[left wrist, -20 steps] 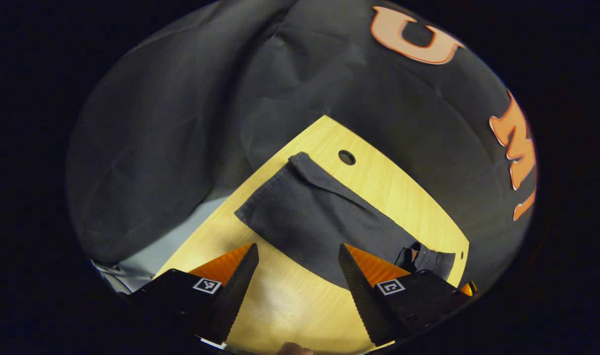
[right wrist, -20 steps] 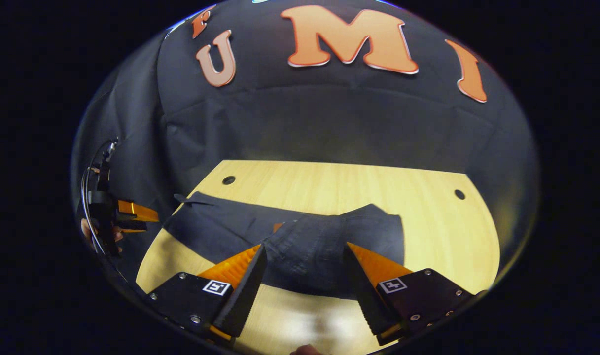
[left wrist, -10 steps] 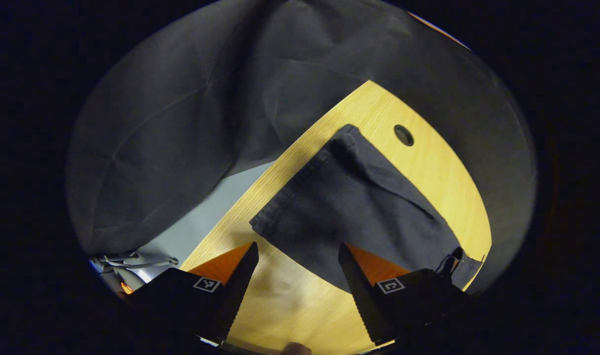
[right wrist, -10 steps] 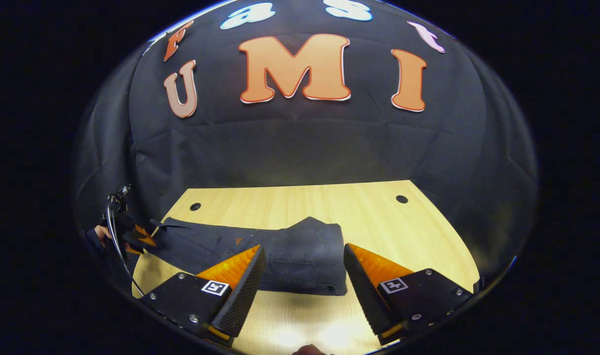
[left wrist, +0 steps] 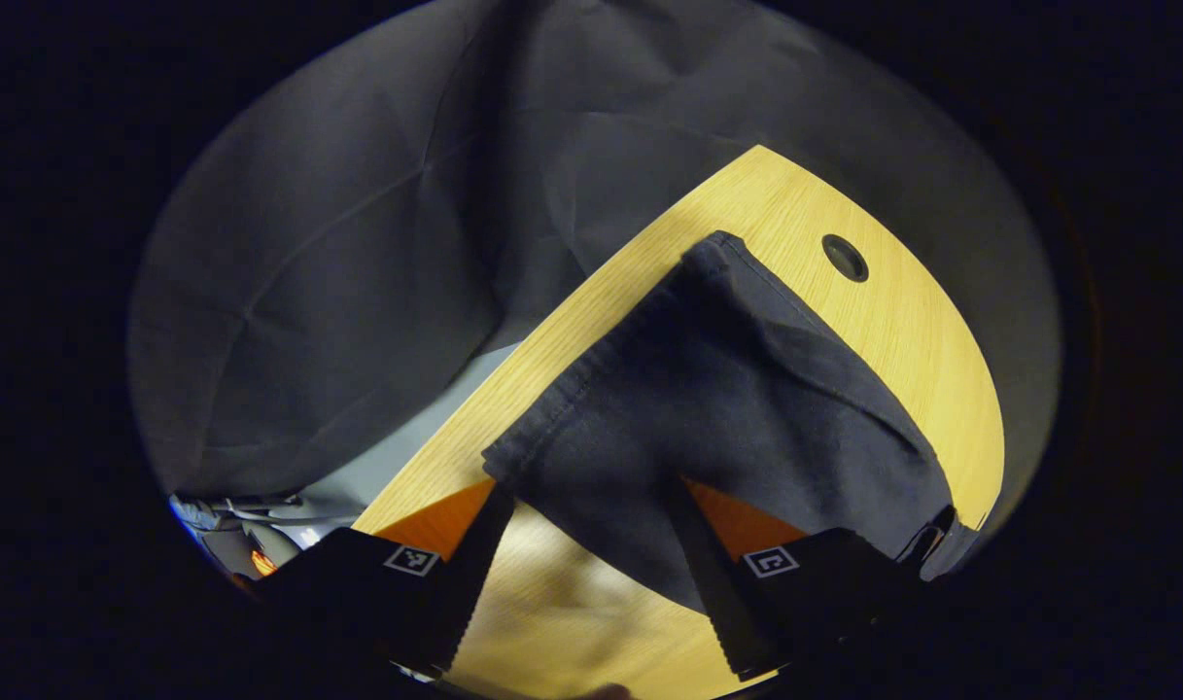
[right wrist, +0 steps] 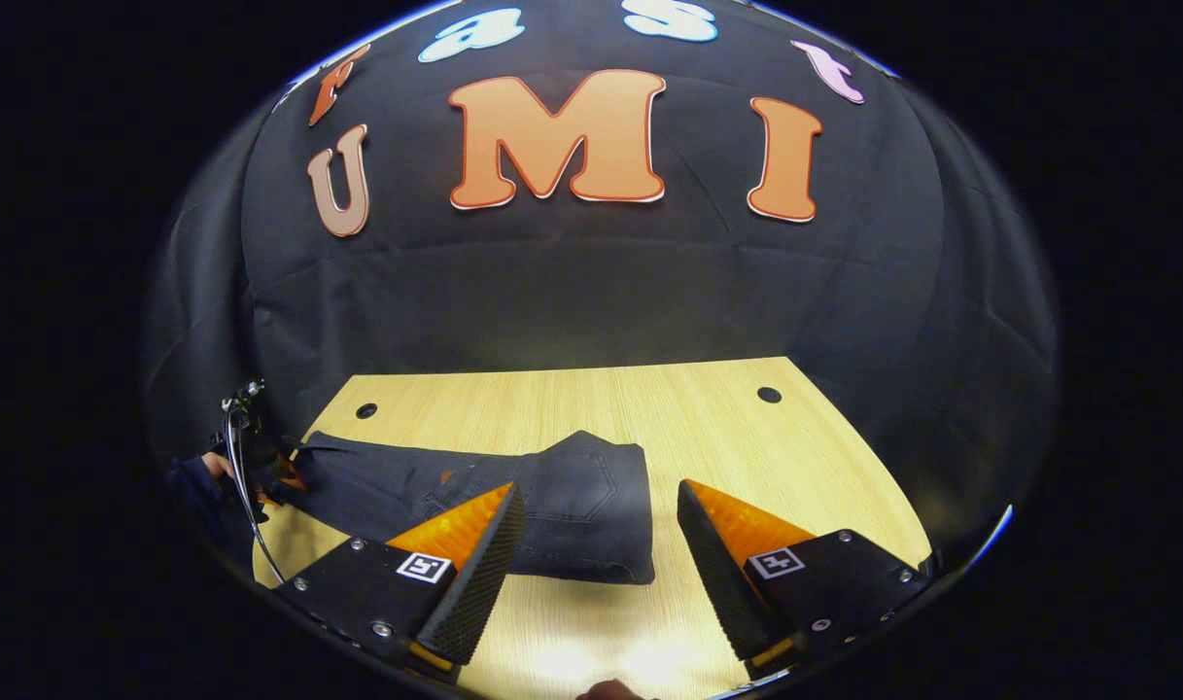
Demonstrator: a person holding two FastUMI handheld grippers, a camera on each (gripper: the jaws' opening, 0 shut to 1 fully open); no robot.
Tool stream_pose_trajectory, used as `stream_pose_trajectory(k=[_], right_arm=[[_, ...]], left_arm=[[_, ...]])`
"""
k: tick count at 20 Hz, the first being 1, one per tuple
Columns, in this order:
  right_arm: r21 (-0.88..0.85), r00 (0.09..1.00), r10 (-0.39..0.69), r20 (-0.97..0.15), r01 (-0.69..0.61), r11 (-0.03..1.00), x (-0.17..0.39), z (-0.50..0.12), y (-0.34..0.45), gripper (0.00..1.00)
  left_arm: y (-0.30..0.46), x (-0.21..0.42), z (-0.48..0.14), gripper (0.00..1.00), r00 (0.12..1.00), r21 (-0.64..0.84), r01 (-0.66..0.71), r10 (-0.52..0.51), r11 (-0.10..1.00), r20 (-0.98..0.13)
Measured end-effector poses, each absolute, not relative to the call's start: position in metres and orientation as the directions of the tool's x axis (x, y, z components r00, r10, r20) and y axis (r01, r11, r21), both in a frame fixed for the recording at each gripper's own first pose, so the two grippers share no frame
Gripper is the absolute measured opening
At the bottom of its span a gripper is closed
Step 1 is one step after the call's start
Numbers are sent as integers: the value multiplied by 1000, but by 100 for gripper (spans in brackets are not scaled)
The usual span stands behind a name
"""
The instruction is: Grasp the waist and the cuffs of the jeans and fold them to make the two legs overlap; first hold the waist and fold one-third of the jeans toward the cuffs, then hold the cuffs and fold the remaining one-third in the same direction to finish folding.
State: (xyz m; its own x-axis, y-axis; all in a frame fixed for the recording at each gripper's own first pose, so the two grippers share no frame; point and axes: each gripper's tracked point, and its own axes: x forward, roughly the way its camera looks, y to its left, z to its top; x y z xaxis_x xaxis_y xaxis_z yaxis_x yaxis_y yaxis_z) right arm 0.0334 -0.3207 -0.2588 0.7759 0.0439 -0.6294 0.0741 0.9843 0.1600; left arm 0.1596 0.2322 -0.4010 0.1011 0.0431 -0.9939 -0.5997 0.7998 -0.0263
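Dark jeans [right wrist: 552, 510] lie across the wooden table [right wrist: 717, 437], the waist part folded over onto the legs at the right end. The legs run left to the cuffs [left wrist: 591, 389]. My left gripper [left wrist: 586, 491] is open at the near corner of the cuffs, with denim lying between its fingers. In the right gripper view the left gripper [right wrist: 280, 473] sits at the table's left end beside the cuffs, held by a hand. My right gripper [right wrist: 599, 489] hangs open in front of the folded waist, apart from it and holding nothing.
Two round holes [right wrist: 366, 410] [right wrist: 769, 395] sit near the table's back corners; one hole [left wrist: 845, 258] lies just beyond the cuffs. The table's left edge drops to a grey floor with cables [left wrist: 260, 510]. Black cloth walls close the back and sides.
My left gripper has moved in on the cuffs, so the denim now reaches between its fingers. My right gripper has drawn back from the folded waist, which lies flat.
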Motion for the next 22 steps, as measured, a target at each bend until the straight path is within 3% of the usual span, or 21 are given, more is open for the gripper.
stream_pose_trajectory(k=[3, 5, 7, 13, 22], right_arm=[[169, 778, 64, -625, 56, 984, 38, -261, -322, 95], [169, 778, 75, -623, 40, 985, 38, -263, -327, 95], [173, 769, 93, -633, 23, 985, 36, -267, -335, 95], [203, 786, 115, -607, 13, 979, 46, -263, -361, 95], [219, 790, 178, -587, -57, 974, 53, -263, -356, 95]], left_arm=[[220, 177, -404, 75, 213, -105, -568, 23, 817, -977], [215, 184, -402, 11, 256, -122, -525, 19, 842, -967], [220, 181, -396, 4, 283, -154, -536, 5, 830, -959], [210, 207, -343, 4, 493, -329, -532, -30, 780, -869], [187, 214, -224, 4, 666, -416, -392, -58, 821, -744]])
